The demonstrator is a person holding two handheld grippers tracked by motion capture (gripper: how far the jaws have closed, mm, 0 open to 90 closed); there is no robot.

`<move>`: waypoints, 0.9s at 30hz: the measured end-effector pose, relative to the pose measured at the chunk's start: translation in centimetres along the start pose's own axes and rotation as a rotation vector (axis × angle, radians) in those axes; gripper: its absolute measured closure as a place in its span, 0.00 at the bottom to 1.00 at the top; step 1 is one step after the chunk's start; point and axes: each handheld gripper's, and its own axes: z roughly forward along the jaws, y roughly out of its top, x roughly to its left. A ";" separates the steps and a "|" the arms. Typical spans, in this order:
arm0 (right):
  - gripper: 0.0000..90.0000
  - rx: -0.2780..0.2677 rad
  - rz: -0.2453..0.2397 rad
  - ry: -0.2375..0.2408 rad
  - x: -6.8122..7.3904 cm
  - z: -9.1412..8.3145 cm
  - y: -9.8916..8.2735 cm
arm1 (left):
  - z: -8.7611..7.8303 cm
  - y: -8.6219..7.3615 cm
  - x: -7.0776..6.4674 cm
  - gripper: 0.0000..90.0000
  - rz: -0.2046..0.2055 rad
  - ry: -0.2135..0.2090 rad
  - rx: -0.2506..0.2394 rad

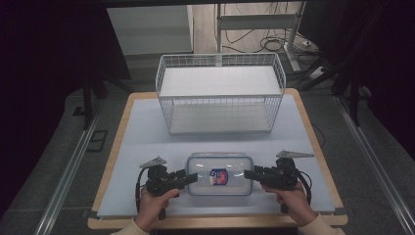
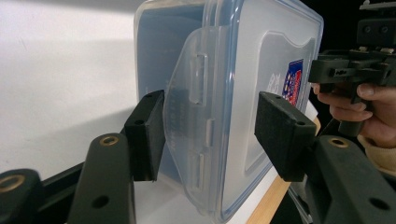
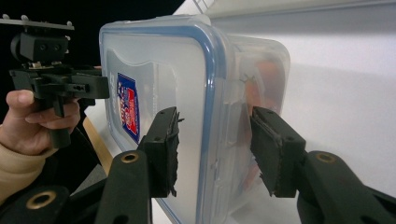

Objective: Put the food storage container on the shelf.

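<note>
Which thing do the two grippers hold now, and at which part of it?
The right gripper is shut on the right end of the plastic box, over its lid edge. The left gripper straddles the left end clasp, not clearly pressing.

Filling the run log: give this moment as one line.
left gripper: at container's left end, grip unclear | right gripper: shut on its right end | wire basket: behind

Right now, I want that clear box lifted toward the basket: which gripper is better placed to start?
Right. The right gripper has its jaws shut on the clear box at its end, across lid and base. The left gripper straddles the latch flap, but its jaws look not yet pressed.
</note>
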 end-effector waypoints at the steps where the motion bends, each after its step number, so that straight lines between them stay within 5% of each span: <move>1: 0.59 -0.006 -0.009 -0.002 0.1 -0.1 0.1 | 0.0 0.0 -0.1 0.50 0.003 0.001 -0.006; 27: 0.59 -0.064 -0.084 -0.001 1.1 -1.4 2.8 | -0.8 2.9 -1.5 0.50 0.083 0.001 -0.056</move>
